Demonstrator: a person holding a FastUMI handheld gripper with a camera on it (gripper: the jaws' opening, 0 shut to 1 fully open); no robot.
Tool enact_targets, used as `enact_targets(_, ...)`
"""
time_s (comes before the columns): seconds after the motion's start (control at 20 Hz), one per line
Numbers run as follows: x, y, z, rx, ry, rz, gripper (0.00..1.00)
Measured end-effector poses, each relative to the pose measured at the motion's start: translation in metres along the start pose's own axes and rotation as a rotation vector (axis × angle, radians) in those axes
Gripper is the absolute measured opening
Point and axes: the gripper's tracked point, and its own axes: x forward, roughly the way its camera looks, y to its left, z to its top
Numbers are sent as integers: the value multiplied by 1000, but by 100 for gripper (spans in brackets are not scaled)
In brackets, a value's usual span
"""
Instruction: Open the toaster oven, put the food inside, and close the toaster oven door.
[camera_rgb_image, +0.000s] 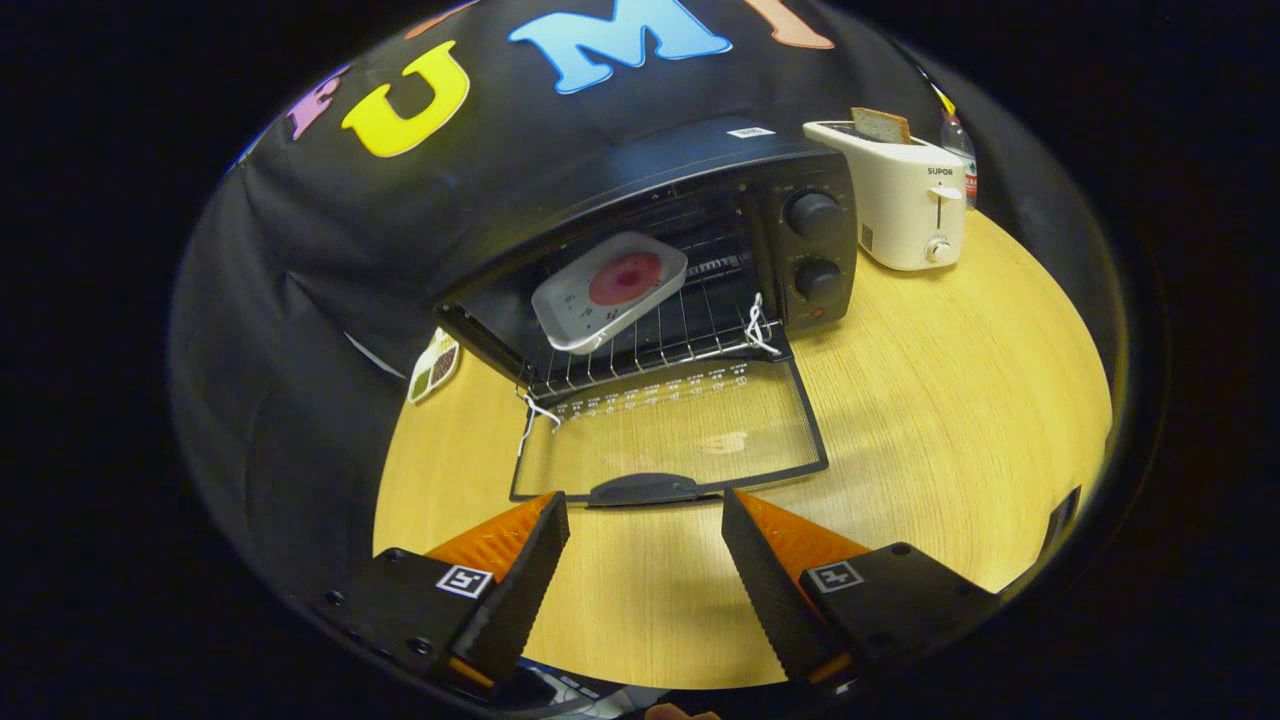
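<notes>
Gripper (645, 520) fingers spread, holding nothing, poised over the table (950, 400) just short of the door handle (643, 490). Door (670, 430) lies fully down. Beyond it, the food tray (608, 290) rests on the oven (660, 240) rack. Judged step: closing. Next move calls for lifting the handle upward.

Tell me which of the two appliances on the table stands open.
The black toaster oven: its glass door lies folded down toward the open tongs. The white toaster holds bread.
</notes>
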Motion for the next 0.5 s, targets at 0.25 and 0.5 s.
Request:
enact_targets(0.25,9,-13,-21,-126,63,-98,98)
enact_targets(0.5,23,-27,-36,-212,128,-168,98)
